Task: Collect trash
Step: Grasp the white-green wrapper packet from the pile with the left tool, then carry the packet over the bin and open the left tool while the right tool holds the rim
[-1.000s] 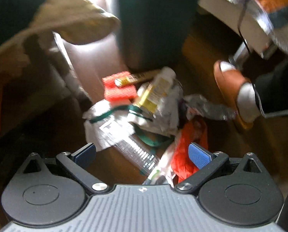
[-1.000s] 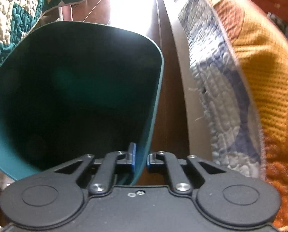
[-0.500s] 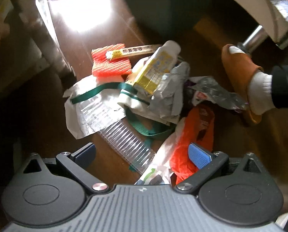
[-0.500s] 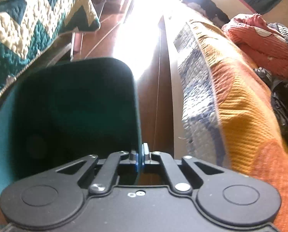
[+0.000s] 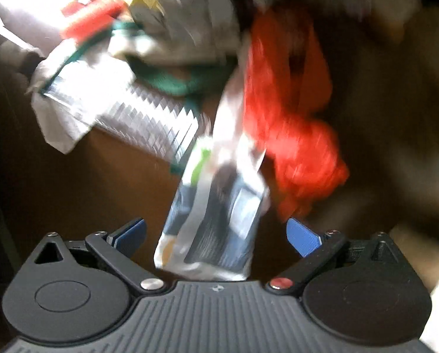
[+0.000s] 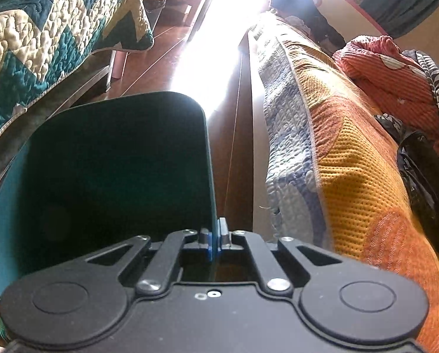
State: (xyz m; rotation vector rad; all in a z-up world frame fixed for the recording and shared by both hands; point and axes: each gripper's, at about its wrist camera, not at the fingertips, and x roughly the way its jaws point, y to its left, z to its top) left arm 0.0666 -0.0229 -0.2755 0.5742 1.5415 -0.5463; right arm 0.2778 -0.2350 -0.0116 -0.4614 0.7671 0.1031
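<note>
In the blurred left wrist view a heap of trash lies on the wooden floor. A silvery foil pouch (image 5: 216, 214) lies between the spread jaws of my left gripper (image 5: 216, 232), which is open; its pads stand clear of the pouch. A crumpled red-orange bag (image 5: 296, 108) lies right of the pouch, and a ribbed clear plastic tray (image 5: 149, 120) and white paper with a green band (image 5: 69, 73) lie to the left. In the right wrist view my right gripper (image 6: 216, 236) is shut on the thin right wall of the dark teal bin (image 6: 116, 176), whose mouth faces me.
A bed with an orange, yellow and blue quilt (image 6: 337, 158) runs along the right of the bin. Another bed with a teal and cream zigzag quilt (image 6: 48, 47) stands to the left. Between them lies a strip of sunlit wooden floor (image 6: 172, 56).
My left gripper has dropped close to the trash heap, so the foil pouch now fills the gap between its jaws. My right gripper closed on the bin wall and tipped upward.
</note>
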